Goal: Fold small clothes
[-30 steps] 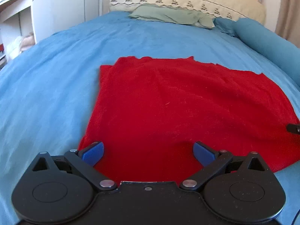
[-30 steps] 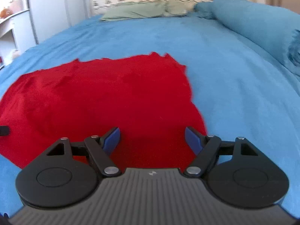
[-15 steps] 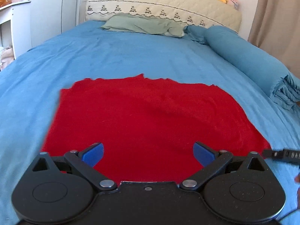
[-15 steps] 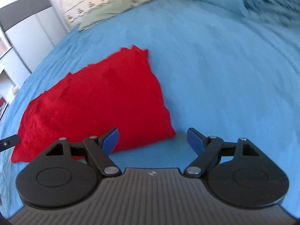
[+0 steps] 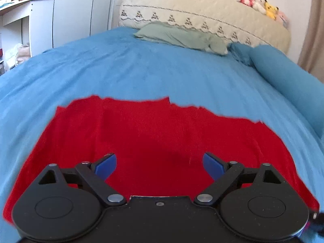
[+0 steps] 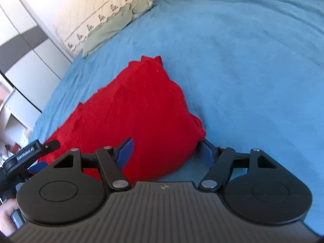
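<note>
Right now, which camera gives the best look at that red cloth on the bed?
The left wrist view: the red cloth spreads flat across the frame, far edge and both sides visible. The right wrist view shows it slanted from one end, with a bunched corner by the open right gripper.

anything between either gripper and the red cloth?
Nothing visible. The left gripper is open directly over the red cloth, and the right gripper is open at its near corner. Only blue bedsheet surrounds it.
</note>
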`<state>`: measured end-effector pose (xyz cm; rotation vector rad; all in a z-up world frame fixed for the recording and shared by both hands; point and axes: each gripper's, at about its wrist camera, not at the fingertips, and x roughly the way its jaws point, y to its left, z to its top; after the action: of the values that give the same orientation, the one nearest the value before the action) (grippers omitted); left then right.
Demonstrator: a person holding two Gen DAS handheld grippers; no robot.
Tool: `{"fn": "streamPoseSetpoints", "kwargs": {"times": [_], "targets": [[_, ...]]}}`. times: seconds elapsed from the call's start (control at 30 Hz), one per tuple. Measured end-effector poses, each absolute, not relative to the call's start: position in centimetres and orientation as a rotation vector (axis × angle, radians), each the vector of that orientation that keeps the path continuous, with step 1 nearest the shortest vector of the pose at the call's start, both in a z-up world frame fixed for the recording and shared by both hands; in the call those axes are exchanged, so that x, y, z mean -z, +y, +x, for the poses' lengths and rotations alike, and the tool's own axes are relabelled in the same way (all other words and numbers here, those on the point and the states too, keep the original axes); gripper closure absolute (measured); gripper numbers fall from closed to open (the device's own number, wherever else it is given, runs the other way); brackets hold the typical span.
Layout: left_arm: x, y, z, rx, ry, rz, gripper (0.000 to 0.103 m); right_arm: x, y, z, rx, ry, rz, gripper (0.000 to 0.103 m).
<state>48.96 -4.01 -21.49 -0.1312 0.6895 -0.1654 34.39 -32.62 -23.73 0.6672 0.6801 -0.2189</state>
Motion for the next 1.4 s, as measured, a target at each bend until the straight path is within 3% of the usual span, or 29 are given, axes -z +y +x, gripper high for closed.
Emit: {"fn": "streamPoseSetpoints", "kwargs": {"times": [0.17, 0.23, 0.27, 0.3, 0.4, 0.6, 0.83, 1.07, 1.27, 1.37, 1.4], "targets": [[23.1, -5.1, 52.3, 0.116, 0.768, -0.070, 0.010, 24.3, -32.1, 35.6, 0.241, 0.648, 0.666, 0.030], [24.5, -5.4, 53.0, 0.086, 0.817, -0.028, 0.009, 24.4, -32.0, 35.8, 0.263, 0.639, 0.666, 0.045], [24.8, -5.7, 52.8, 0.084, 0.805, 0.002, 0.008, 24.4, -31.9, 35.7, 0.271, 0.639, 0.668, 0.064], [25.1, -6.1, 52.7, 0.077, 0.795, 0.043, 0.007, 24.4, -32.0, 35.8, 0.262, 0.642, 0.681, 0.071], [24.7, -6.4, 52.9, 0.062, 0.823, 0.057, 0.007, 23.9, -32.0, 35.8, 0.248, 0.626, 0.706, 0.074], [21.0, -1.8, 50.4, 0.114, 0.798, -0.028, 0.011, 19.1, -28.9, 38.0, 0.129, 0.533, 0.674, 0.075], [19.0, 9.4, 46.3, 0.175, 0.781, -0.208, 0.011, 13.6, -14.9, 44.5, -0.204, 0.493, 0.432, 0.078], [21.4, 17.9, 42.2, 0.111, 0.805, -0.333, 0.011, 18.4, -1.7, 48.0, -0.477, 0.647, 0.235, 0.079], [22.7, 18.8, 41.2, 0.118, 0.813, -0.326, 0.011, 22.5, -0.3, 49.1, -0.466, 0.734, 0.230, 0.079], [22.5, 19.2, 40.9, 0.126, 0.803, -0.325, 0.011, 21.6, -0.9, 48.8, -0.502, 0.727, 0.228, 0.067], [22.4, 19.3, 40.7, 0.131, 0.795, -0.326, 0.011, 21.1, -1.4, 48.2, -0.523, 0.715, 0.248, 0.048]]}}
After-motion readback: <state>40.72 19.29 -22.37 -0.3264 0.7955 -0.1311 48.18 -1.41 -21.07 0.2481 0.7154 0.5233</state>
